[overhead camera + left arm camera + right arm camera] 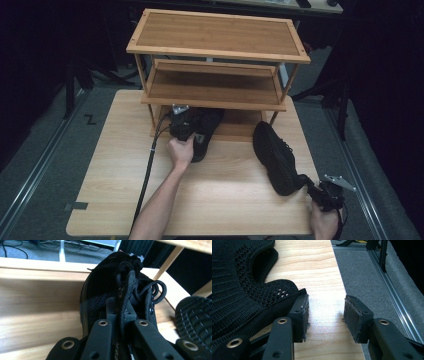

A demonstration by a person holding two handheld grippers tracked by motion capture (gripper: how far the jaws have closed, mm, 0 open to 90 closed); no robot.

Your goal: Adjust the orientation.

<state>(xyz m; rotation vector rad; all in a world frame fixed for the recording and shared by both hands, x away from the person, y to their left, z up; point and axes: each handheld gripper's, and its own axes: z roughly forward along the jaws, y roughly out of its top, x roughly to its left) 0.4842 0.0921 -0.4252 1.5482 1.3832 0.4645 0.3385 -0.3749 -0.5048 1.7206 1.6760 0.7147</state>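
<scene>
A black lace-up shoe [209, 129] lies toe-first on the bottom shelf [240, 131] of a bamboo rack [215, 35]. My left gripper [186, 131] is shut on that shoe [100, 287], and in the left gripper view [121, 308] its jaws pinch the laces and tongue. A second black shoe [275, 155] lies on its side on the table, its sole [195, 317] turned toward the first. My right gripper [311, 189] is at this shoe's heel. It stands open [325, 312] with bare tabletop between the pads, and its left pad [303, 315] is against the knit heel collar [234, 290].
The rack has three tiers and stands at the back of the wooden table [220, 200]. The table's right edge [347, 302] runs just beside my right gripper, with grey floor and a metal rail [397, 305] beyond. A black cable [149, 165] trails from the left gripper.
</scene>
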